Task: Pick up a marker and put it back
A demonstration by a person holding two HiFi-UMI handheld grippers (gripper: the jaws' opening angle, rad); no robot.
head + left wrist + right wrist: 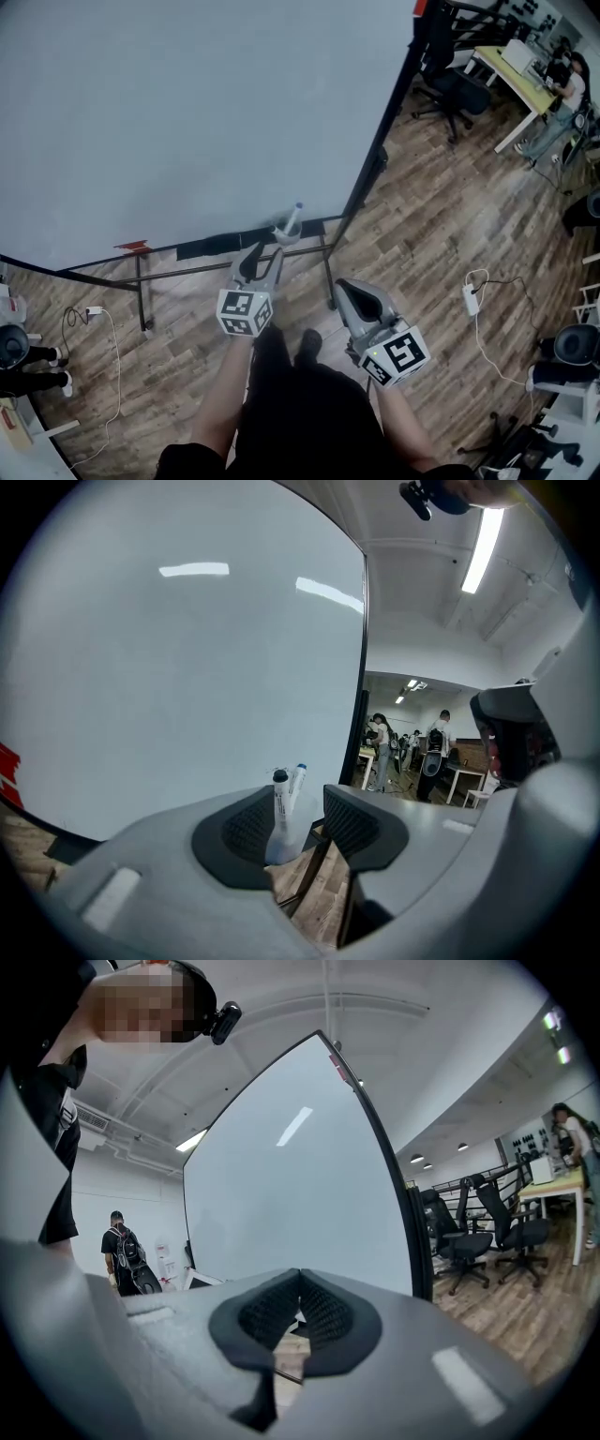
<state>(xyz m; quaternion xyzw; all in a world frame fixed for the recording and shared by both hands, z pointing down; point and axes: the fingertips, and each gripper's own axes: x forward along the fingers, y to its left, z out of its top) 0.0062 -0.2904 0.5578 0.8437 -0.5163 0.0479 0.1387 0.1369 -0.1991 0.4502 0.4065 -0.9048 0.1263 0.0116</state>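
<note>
Two markers, one with a blue cap [294, 217] [297, 780] and one with a black cap [279, 803], stand upright in a clear cup [285, 234] [279, 844] on the ledge of a big whiteboard [187, 112]. My left gripper [262, 257] [292, 825] points at the cup from just in front. Its jaws stand open, and the markers show in the gap beyond them, not touched. My right gripper [352, 292] [300, 1309] hangs lower right, away from the board, shut with nothing in it.
A red eraser [133, 247] lies on the ledge to the left. The board's black stand leg [328, 277] comes down between the grippers. A power strip [472, 300] and cables lie on the wood floor. Office chairs [450, 89] and a table [511, 75] stand far right.
</note>
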